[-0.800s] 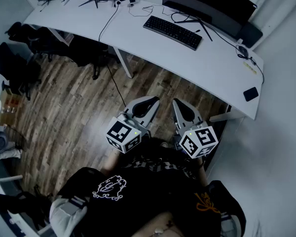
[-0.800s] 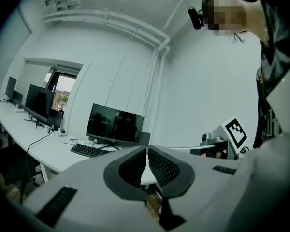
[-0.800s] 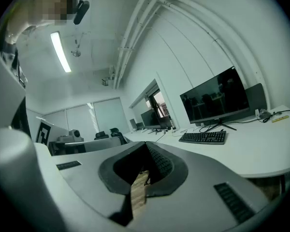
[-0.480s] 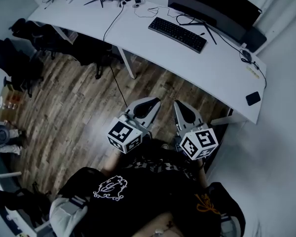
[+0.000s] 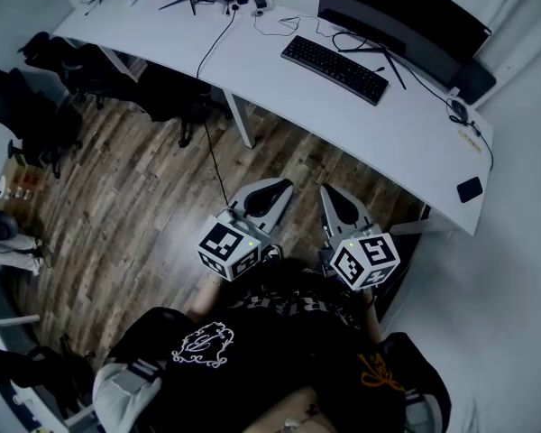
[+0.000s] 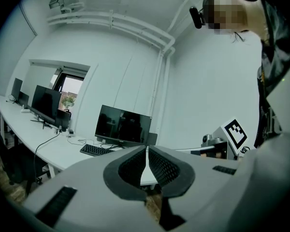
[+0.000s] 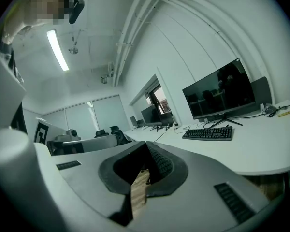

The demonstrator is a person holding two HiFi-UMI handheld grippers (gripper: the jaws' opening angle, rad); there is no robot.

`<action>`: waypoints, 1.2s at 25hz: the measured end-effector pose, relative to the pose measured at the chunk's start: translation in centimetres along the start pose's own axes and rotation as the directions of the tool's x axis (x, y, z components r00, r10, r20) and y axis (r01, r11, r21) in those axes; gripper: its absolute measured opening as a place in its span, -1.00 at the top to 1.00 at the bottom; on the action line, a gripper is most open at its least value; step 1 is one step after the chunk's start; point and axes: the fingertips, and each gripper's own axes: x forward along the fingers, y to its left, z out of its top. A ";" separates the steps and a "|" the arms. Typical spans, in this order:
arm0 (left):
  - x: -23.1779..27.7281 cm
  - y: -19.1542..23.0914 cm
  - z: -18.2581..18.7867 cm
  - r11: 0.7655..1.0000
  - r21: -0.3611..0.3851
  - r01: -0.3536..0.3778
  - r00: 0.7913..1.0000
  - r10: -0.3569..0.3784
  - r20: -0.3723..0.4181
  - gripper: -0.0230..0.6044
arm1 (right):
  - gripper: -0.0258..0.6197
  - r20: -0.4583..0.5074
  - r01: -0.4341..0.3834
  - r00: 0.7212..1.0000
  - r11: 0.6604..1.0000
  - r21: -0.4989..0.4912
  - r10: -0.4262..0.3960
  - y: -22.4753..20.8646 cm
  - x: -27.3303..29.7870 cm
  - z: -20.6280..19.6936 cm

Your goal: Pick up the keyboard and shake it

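A black keyboard [image 5: 334, 69] lies on the long white desk [image 5: 279, 79], in front of a dark monitor [image 5: 401, 16]. It also shows small in the left gripper view as the keyboard [image 6: 95, 150] and in the right gripper view as the keyboard [image 7: 209, 133]. My left gripper [image 5: 278, 185] and right gripper [image 5: 326, 190] are held side by side close to my body, over the wooden floor and well short of the desk. Both are shut with nothing between their jaws.
A black cable [image 5: 212, 142] hangs from the desk to the floor. Desk legs [image 5: 242, 120] stand ahead of the grippers. A mouse [image 5: 456, 107] and a small black item [image 5: 470, 189] lie at the desk's right end. Dark chairs and bags [image 5: 36, 88] stand at left.
The view has shifted slightly, so the desk and keyboard sit a little further right in the head view. Both grippers stay shut and in place near my body.
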 end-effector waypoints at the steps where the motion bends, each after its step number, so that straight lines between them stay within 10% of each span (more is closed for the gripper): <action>1: -0.1 0.6 0.1 1.000 0.002 -0.001 1.000 0.001 0.001 0.83 | 0.88 -0.003 0.003 1.000 1.000 -0.012 -0.003 0.2 0.6 0.0; 20: 1.0 7.2 -1.8 0.997 -0.048 0.063 0.998 -0.064 -0.009 0.83 | 0.88 -0.018 0.107 0.994 0.993 0.054 -0.107 -1.4 5.3 -1.1; 30: 6.6 11.7 -1.7 0.996 -0.090 -0.021 1.000 0.019 -0.021 0.83 | 0.88 -0.081 0.039 0.996 0.996 0.074 -0.033 -6.9 10.5 -0.3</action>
